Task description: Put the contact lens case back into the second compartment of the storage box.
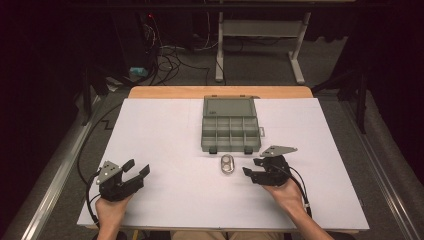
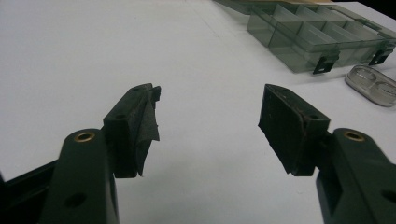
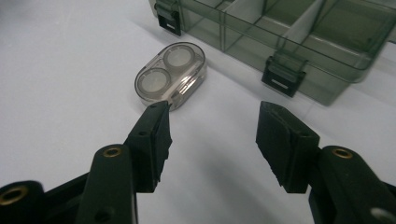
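While high view hides it, lens case point(image 3: 170, 74) shows twin wells.

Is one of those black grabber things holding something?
No, nothing is held. The left hand-held gripper is open over bare paper. The right hand-held gripper is open too, beside the small clear case, not clamping it.

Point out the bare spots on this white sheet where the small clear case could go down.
Free: the wide stretch left of the compartment box, above the left hand-held gripper; the strip right of the box; the near middle between both grippers. Crowded: just before the box, where the clear case lies beside the right hand-held gripper.
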The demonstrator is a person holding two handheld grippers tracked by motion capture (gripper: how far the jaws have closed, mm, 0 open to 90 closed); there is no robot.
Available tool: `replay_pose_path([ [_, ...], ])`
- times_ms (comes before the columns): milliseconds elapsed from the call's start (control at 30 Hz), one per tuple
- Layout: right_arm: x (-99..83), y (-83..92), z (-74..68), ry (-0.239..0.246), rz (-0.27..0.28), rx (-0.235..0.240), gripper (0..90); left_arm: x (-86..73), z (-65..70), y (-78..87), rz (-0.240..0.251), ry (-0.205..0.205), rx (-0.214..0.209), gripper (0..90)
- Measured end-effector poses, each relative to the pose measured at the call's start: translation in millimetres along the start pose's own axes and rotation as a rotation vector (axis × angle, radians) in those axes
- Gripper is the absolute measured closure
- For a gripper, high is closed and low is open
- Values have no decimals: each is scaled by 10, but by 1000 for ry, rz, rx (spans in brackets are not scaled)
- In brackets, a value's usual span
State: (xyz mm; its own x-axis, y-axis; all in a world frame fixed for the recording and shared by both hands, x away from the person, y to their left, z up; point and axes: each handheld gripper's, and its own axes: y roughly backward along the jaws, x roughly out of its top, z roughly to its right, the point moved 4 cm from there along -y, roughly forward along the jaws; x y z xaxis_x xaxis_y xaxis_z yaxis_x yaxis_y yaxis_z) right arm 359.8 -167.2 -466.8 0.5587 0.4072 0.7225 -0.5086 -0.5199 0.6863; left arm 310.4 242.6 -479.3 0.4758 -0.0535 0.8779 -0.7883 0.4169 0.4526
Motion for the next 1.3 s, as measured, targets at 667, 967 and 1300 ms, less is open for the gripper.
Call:
replay_pose_path([
  [667,320,-422,-223,29,-142,24,423,2,8,-6,-1,-3,-6,367],
  [967,411,-546,-279,18,-197,26,401,3,8,-12,0,2,-7,367],
  [1300,454,-654,-309,38,-258,-8,360,2,-6,-13,-2,12,-4,368],
])
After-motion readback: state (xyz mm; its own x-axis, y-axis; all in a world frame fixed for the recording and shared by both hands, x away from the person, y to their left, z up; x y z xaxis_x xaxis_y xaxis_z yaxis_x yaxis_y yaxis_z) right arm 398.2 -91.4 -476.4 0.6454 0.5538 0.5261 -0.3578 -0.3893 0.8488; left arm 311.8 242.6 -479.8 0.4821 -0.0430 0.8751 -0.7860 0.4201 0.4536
